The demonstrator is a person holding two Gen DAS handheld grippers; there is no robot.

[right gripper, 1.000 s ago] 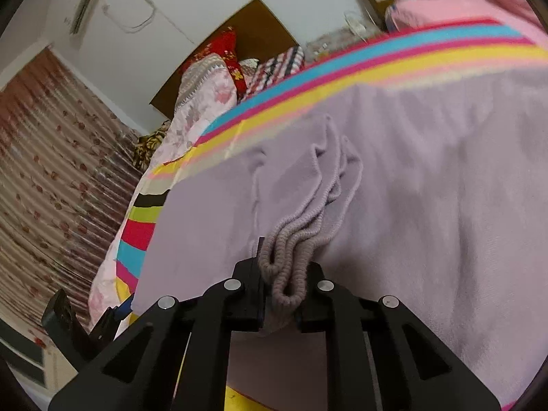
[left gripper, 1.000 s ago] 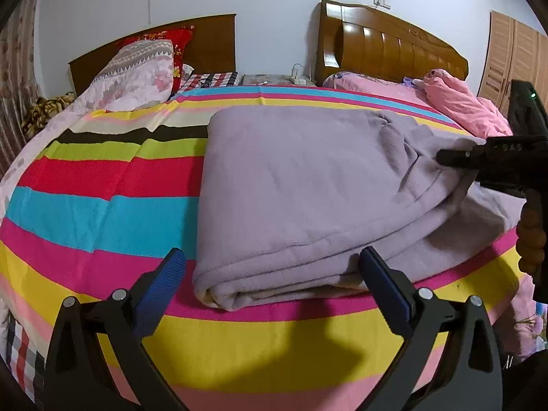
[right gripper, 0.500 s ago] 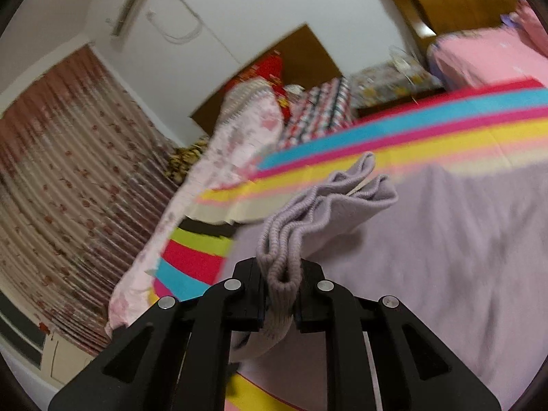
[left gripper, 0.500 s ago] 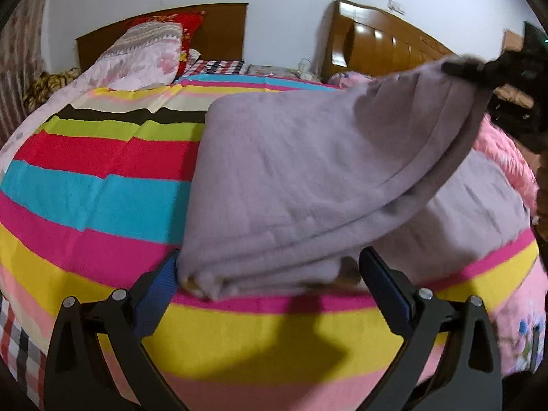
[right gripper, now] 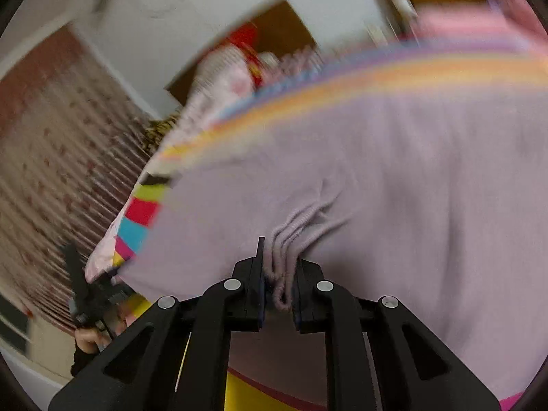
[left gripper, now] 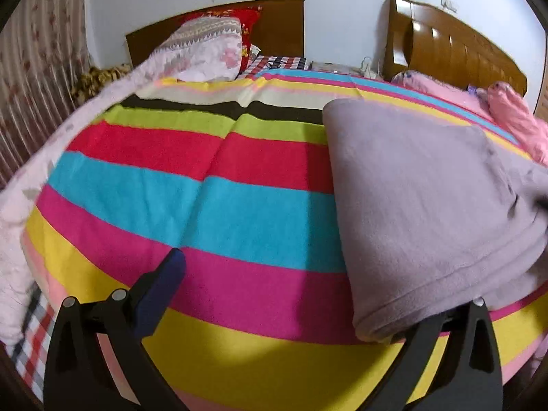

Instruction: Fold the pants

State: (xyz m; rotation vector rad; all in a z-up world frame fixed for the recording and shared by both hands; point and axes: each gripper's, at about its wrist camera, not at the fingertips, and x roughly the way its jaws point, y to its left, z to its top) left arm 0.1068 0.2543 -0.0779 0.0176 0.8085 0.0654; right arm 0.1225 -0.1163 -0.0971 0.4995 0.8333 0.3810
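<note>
The lilac fleece pants lie folded on the striped bedspread, at the right of the left wrist view. My left gripper is open and empty at the bed's near edge; its right finger is partly under the pants' near corner. In the right wrist view my right gripper is shut on the ribbed cuffs of the pants, just above the folded cloth. That view is motion-blurred. The left gripper also shows there at the lower left.
Floral pillows and two wooden headboards stand at the far end. A pink quilt lies at the far right. A patterned curtain hangs along the left side.
My right gripper has carried the raised cuffs over and down onto the pants. My left gripper has shifted left, so the pants now sit at its right.
</note>
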